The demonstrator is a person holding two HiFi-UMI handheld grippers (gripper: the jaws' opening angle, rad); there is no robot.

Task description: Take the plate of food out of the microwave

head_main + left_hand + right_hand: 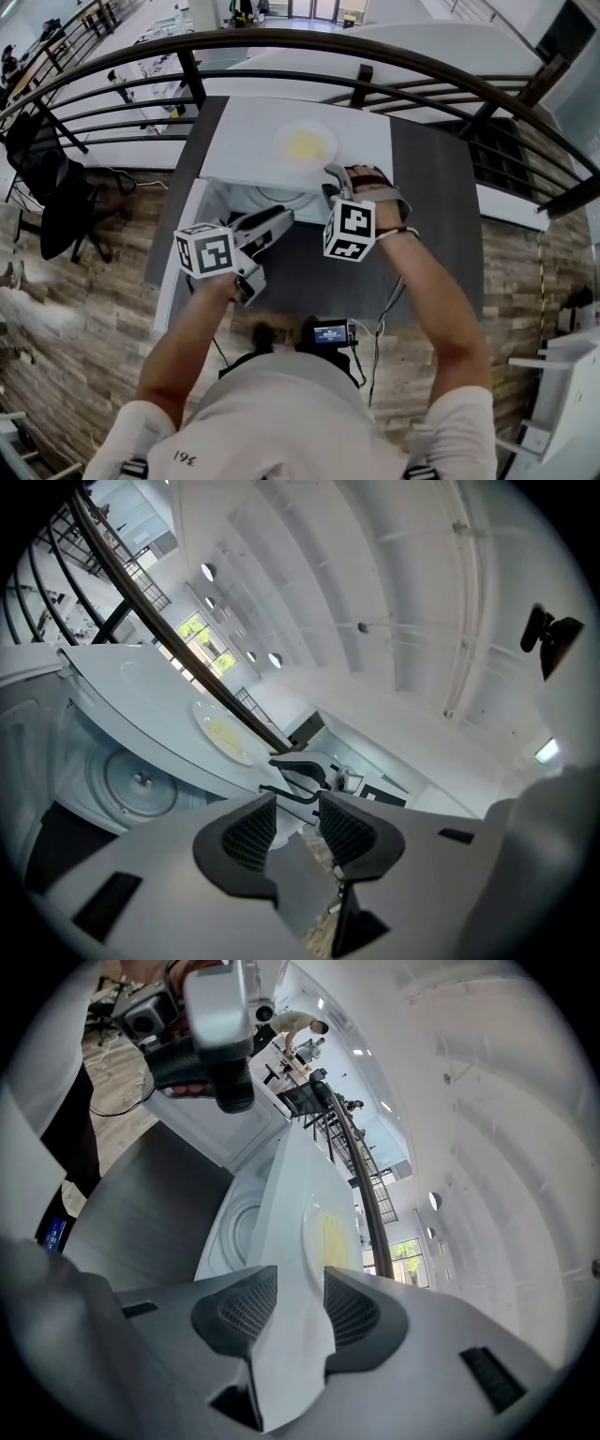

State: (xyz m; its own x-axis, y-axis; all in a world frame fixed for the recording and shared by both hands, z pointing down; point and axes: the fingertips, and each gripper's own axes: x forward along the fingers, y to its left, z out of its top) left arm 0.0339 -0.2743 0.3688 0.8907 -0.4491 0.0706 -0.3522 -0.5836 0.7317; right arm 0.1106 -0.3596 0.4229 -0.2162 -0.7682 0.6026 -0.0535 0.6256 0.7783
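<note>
The white plate of yellow food (305, 143) lies on top of the white microwave (244, 141), not inside it. It also shows in the left gripper view as the plate (225, 735) and in the right gripper view as the plate (333, 1237). My right gripper (330, 184) is at the plate's near rim with its jaws open. In its own view the right gripper (300, 1279) straddles the edge of the microwave top without pressing on it. Lower left, my left gripper (277, 223) hangs in front of the open cavity. The left gripper (286, 803) is open and holds nothing.
The glass turntable (141, 782) sits bare inside the cavity. A dark grey tabletop (436, 216) carries the microwave. A curved black railing (375, 56) runs behind it, a black chair (56, 197) stands at the left, and the floor (525, 309) is wood.
</note>
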